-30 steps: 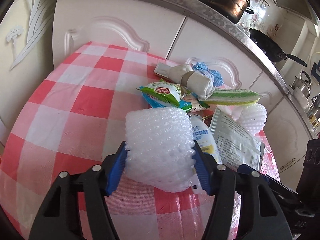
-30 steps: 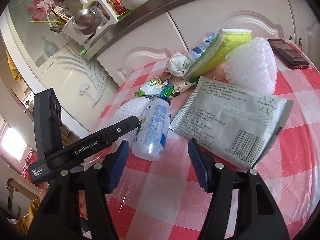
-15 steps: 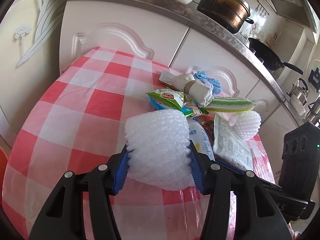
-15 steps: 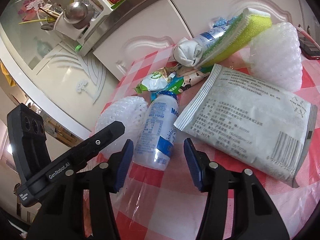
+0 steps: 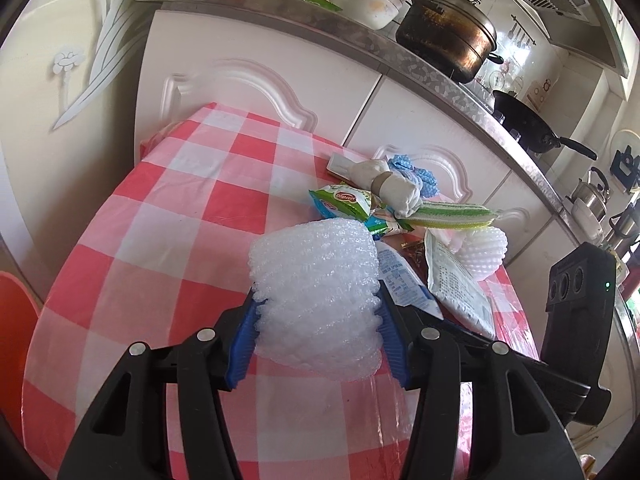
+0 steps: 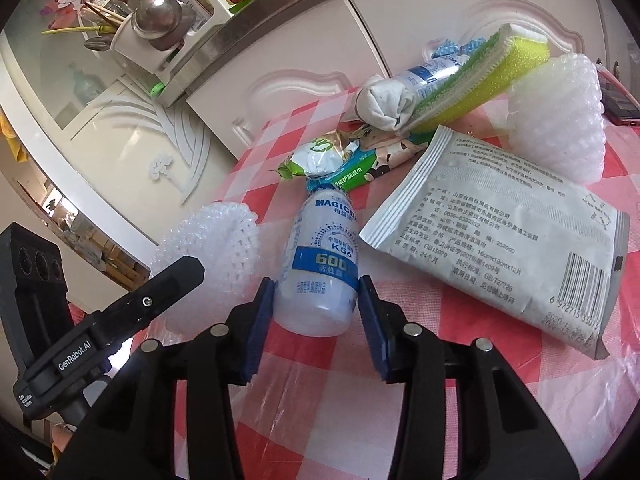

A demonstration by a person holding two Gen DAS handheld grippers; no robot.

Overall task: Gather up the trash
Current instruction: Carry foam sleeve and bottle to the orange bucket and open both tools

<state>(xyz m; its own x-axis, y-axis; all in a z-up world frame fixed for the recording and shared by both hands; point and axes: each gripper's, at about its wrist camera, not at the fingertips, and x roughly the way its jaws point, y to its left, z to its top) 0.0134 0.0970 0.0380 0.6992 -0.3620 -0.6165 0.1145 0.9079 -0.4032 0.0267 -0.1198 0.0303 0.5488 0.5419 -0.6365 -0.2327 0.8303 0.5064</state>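
Note:
My left gripper [image 5: 318,332] is shut on a white foam fruit net [image 5: 316,296], held just above the red-checked tablecloth [image 5: 168,232]. The net also shows in the right wrist view [image 6: 212,252]. My right gripper [image 6: 316,316] stands around the base of a lying white and blue plastic bottle [image 6: 320,264]. Its blue pads [image 6: 262,316] sit close to both sides of the bottle, with a small gap showing. A grey wipes packet [image 6: 492,236], a second foam net [image 6: 560,116], a green snack wrapper [image 6: 320,156] and a yellow-green sponge [image 6: 480,76] lie beyond.
White cabinet doors [image 5: 256,80] stand behind the table. A red phone [image 6: 618,100] lies at the far right edge. A rolled white cloth [image 6: 384,100] and a tube lie by the sponge. An orange stool [image 5: 16,312] sits at the table's left.
My right gripper has moved forward onto the bottle and its jaws have narrowed around it. My left gripper has lifted and drawn back with the foam net.

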